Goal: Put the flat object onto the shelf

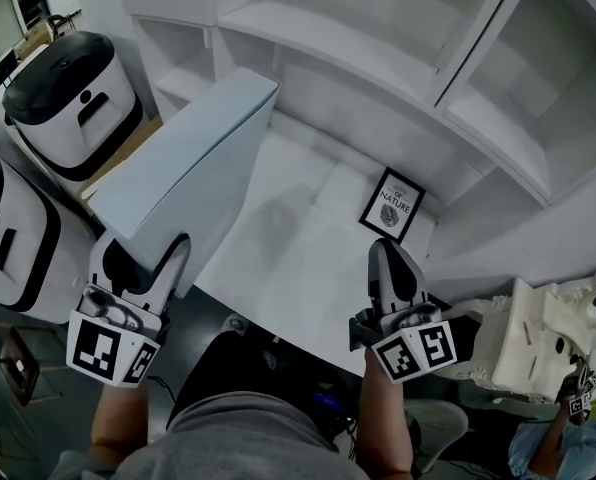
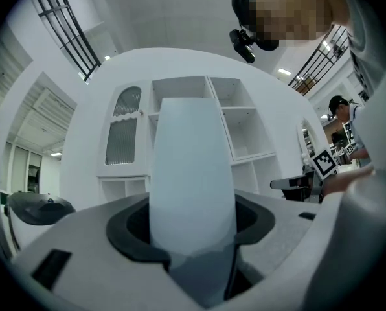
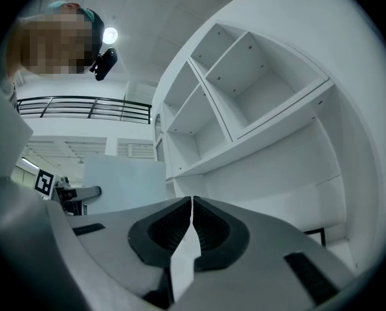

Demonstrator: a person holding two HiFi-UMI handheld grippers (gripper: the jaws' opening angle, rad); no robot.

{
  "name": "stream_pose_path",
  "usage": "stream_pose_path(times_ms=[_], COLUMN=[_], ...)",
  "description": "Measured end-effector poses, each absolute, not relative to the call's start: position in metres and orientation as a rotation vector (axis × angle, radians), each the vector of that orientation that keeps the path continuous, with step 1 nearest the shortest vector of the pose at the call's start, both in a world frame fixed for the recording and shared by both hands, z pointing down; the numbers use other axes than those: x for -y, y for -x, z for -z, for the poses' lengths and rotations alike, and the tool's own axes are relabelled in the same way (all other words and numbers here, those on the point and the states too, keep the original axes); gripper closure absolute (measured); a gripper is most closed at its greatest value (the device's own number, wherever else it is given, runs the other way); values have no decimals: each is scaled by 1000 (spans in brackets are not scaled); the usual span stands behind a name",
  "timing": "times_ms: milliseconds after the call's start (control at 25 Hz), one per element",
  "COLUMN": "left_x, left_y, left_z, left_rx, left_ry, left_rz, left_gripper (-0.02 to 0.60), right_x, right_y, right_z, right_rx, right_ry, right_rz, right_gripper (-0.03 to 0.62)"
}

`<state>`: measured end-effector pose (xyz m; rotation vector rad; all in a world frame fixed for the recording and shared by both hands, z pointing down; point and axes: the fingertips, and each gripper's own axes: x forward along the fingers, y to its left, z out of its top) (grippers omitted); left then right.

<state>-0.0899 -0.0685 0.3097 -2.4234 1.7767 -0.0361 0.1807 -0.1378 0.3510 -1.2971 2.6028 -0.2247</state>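
Head view first: the left gripper (image 1: 143, 256) is clamped on the near edge of the flat object (image 1: 193, 158), a big pale slab. It's carried tilted, far end up, over the left part of the white shelf unit's wide lower ledge (image 1: 298, 248). The right gripper (image 1: 388, 253) hangs over the ledge's front edge with nothing in it. A small framed picture (image 1: 393, 205) leans at the back of the ledge, just beyond that gripper.

Left gripper view: the slab fills the gap between the jaws and rises straight up the middle, both dark pads pressed on its faces. Behind it stand the open shelf compartments (image 2: 245, 125), all bare.

Right gripper view: jaws clenched together, pads meeting, nothing between them. The slab stands off to the left and a long shelf board (image 3: 264, 138) runs overhead.

My read: this is the carry, with the object lifted and not yet placed. The next move calls for levelling the slab and sliding it onto a shelf wide enough, clear of the framed picture, before the jaws let go
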Motion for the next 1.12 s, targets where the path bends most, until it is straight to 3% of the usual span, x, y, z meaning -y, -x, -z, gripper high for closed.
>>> stream_pose_path(times_ms=[1120], left_x=[190], left_y=[139], left_z=[-332], left_rx=[-1339], left_ry=[2703], left_rz=[-6], left_gripper=[316], right_x=[213], right_y=[-134], right_z=[-327], right_rx=[-2464], right_ry=[1613], right_rz=[127], right_gripper=[563])
